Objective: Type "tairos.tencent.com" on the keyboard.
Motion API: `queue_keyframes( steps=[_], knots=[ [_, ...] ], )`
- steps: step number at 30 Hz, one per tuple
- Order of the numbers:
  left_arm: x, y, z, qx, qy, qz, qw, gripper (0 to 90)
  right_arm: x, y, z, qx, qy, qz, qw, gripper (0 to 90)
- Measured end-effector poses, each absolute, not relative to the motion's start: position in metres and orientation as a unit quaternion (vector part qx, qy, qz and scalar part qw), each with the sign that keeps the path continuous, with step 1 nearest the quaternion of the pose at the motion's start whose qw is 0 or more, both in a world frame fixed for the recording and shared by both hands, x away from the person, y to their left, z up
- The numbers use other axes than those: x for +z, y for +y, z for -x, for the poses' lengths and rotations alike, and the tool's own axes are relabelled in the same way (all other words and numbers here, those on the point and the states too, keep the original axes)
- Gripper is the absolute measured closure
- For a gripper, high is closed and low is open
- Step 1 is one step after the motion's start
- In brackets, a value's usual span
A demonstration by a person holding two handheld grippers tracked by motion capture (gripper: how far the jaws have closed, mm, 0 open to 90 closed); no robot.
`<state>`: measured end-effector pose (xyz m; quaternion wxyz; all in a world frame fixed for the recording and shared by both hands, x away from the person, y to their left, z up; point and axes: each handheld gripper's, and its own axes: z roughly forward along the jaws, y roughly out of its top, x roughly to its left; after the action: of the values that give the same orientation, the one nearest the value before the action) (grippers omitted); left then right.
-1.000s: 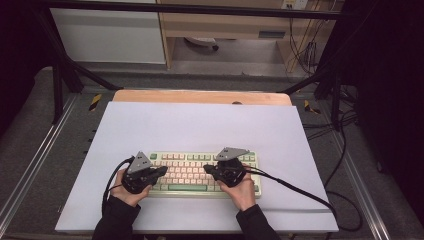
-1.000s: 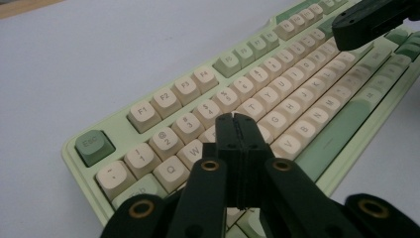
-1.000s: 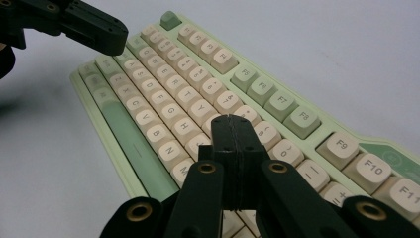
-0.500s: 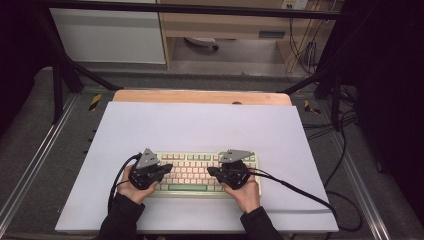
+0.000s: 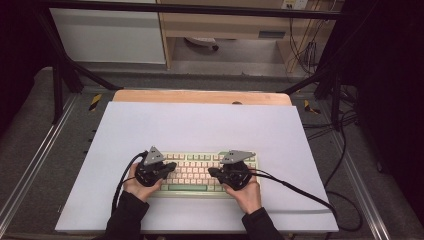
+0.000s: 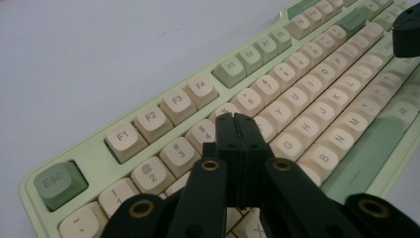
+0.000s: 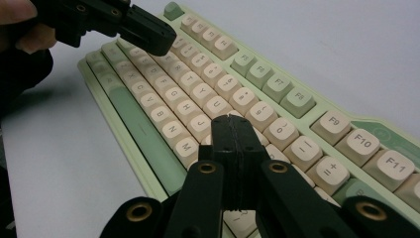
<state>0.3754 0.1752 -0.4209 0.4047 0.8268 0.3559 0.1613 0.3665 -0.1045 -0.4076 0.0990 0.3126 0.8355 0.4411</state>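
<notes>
A person poises two closed tools over a green-and-cream keyboard (image 5: 202,172) lying near the front edge of a white worktop (image 5: 200,125). The left hand-held gripper (image 6: 236,119) hangs above the number row with jaws pressed together, gripping nothing; the right hand-held gripper (image 7: 233,121) does likewise near the J and K keys. No key looks pressed, so the typing seems barely begun. Beyond the worktop stand dark framing, cabinets and trailing cables.

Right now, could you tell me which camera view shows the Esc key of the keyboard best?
The left gripper view: the green Esc key sits close, its legend readable, at the keyboard corner. The right gripper view shows it small and far off; in the high view it is too small to pick out.
</notes>
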Motion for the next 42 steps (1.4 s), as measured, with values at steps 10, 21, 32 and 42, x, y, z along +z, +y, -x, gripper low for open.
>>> queue_keyframes(
  steps=[10, 21, 32, 42],
  knots=[
    [-0.426, 0.173, -0.378, 0.162, 0.356, -0.829, 0.401, 90.0, -0.408, -0.104, -0.366, 0.44, 0.836, -0.311, 0.099, 90.0],
    [-0.429, 0.167, -0.379, 0.159, 0.348, -0.833, 0.399, 90.0, -0.409, -0.104, -0.366, 0.44, 0.837, -0.312, 0.098, 90.0],
    [-0.426, 0.167, -0.376, 0.162, 0.345, -0.832, 0.403, 90.0, -0.408, -0.104, -0.366, 0.441, 0.836, -0.312, 0.099, 90.0],
    [-0.419, 0.178, -0.366, 0.164, 0.34, -0.829, 0.412, 90.0, -0.408, -0.104, -0.367, 0.443, 0.833, -0.315, 0.102, 90.0]
  ],
)
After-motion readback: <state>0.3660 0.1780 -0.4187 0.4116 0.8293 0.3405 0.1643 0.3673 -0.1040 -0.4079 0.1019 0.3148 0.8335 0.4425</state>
